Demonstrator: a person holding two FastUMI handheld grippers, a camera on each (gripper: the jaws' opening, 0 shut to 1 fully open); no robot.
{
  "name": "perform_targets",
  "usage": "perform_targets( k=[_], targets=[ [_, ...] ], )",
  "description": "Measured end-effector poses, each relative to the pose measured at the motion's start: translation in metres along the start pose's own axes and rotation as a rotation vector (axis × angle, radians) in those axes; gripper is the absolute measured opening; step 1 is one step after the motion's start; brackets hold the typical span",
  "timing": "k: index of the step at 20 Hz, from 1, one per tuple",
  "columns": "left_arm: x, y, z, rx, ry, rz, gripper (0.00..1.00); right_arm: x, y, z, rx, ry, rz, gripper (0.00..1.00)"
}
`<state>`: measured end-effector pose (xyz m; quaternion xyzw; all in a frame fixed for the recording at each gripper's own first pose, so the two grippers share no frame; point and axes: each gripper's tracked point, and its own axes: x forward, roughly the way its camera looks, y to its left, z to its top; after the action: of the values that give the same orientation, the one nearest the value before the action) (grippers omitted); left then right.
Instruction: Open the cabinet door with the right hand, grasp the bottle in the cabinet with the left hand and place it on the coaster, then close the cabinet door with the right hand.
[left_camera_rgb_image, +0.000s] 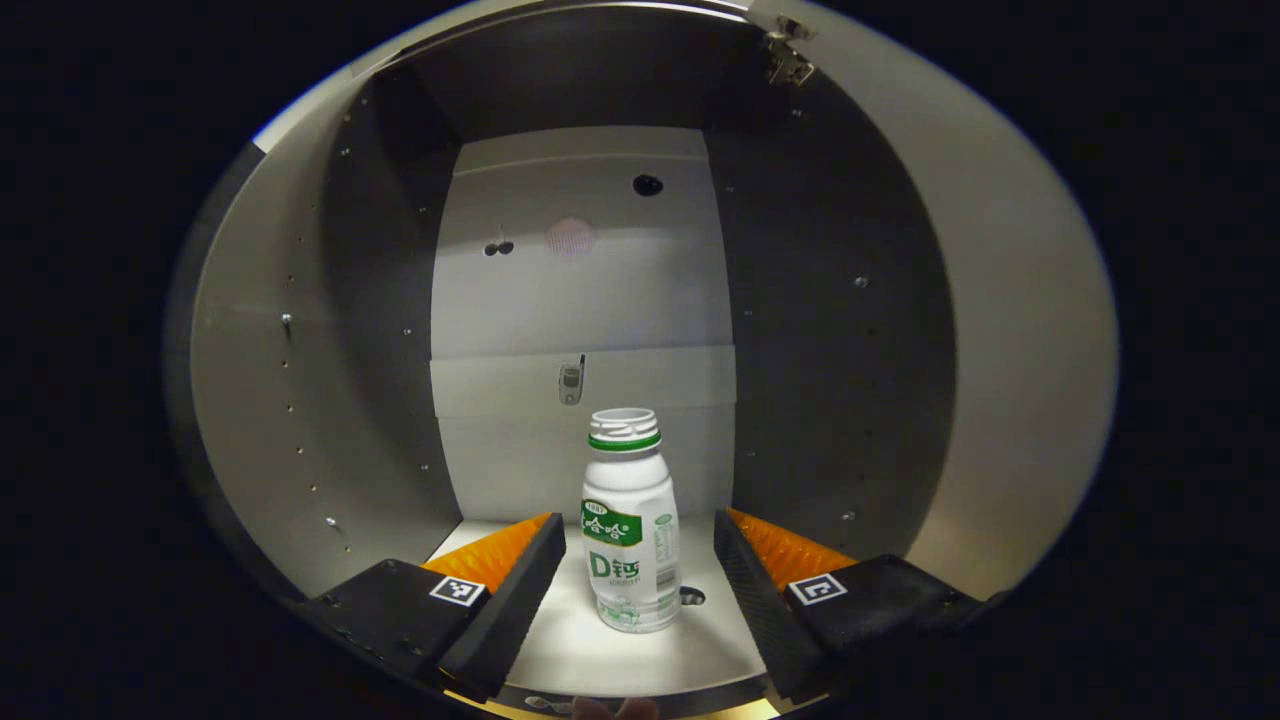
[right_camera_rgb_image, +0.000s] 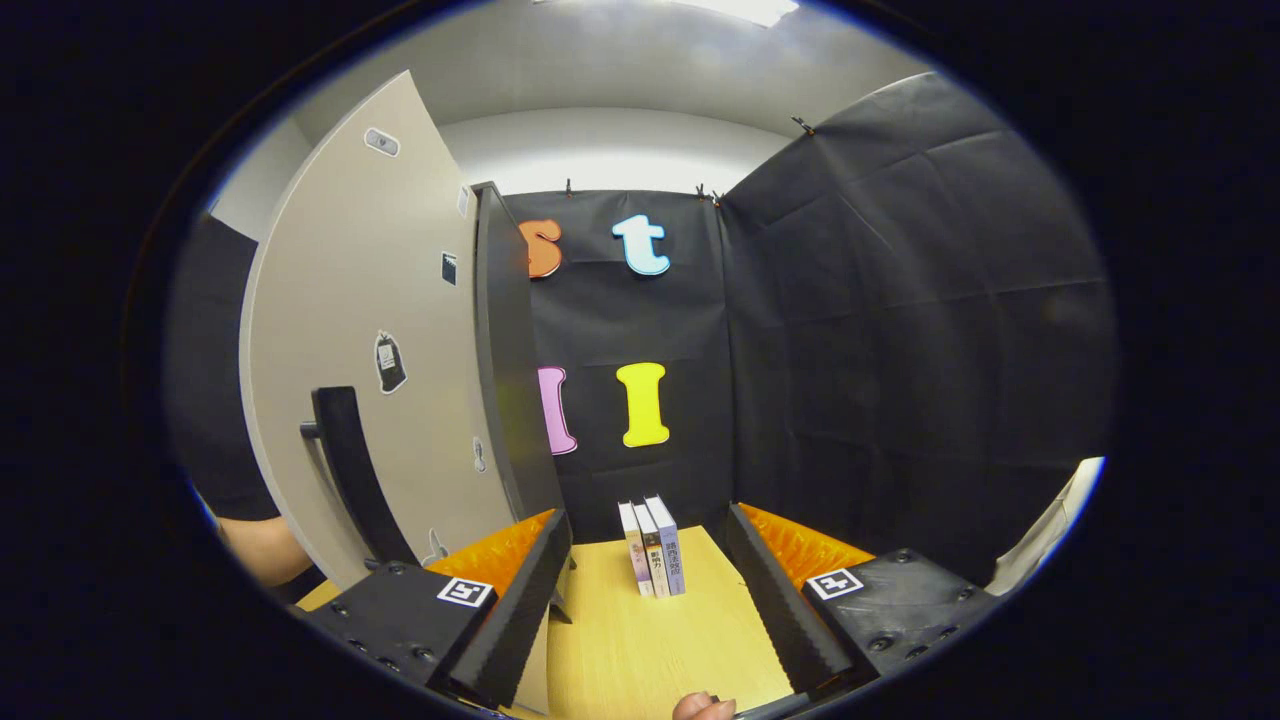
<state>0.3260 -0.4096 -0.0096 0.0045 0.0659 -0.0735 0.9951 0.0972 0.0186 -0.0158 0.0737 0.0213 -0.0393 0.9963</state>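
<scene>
We see left gripper (left_camera_rgb_image: 640, 575) inside open cabinet (left_camera_rgb_image: 300, 400), fingers spread wide, nothing held. Milk-drink bottle (left_camera_rgb_image: 630, 520) stands upright between fingertips, touching neither, slightly nearer left finger; long axis vertical, cap end up. Bottle sits near front edge of cabinet floor, back wall well behind. We judge straight push forward, then squeeze, as next need.

Right gripper (right_camera_rgb_image: 648, 575) well apart, over wooden table (right_camera_rgb_image: 640, 650), fingers parted, empty. Cabinet door (right_camera_rgb_image: 370, 330) open beside its left finger, black handle (right_camera_rgb_image: 350, 470) near. Books (right_camera_rgb_image: 652, 548) stand farther on. Coaster: we cannot tell where.

Cloth-walled booth (right_camera_rgb_image: 900, 300); cabinet (right_camera_rgb_image: 380, 300)
</scene>
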Motion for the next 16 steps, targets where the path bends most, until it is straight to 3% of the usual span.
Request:
perform_targets(
  k=[8, 11, 16],
  targets=[
    [0.040, 0.005, -0.017, -0.020, 0.016, 0.022, 0.94, 0.005, -0.015, -0.004, 0.001, 0.023, -0.036, 0.98],
    [0.039, 0.004, -0.016, -0.031, 0.007, 0.031, 0.75, 0.008, -0.014, -0.006, 0.010, 0.025, -0.029, 0.98],
    [0.018, 0.011, -0.001, -0.056, -0.007, 0.017, 0.72, 0.015, -0.011, -0.006, -0.004, 0.017, 0.004, 0.98]
  ],
)
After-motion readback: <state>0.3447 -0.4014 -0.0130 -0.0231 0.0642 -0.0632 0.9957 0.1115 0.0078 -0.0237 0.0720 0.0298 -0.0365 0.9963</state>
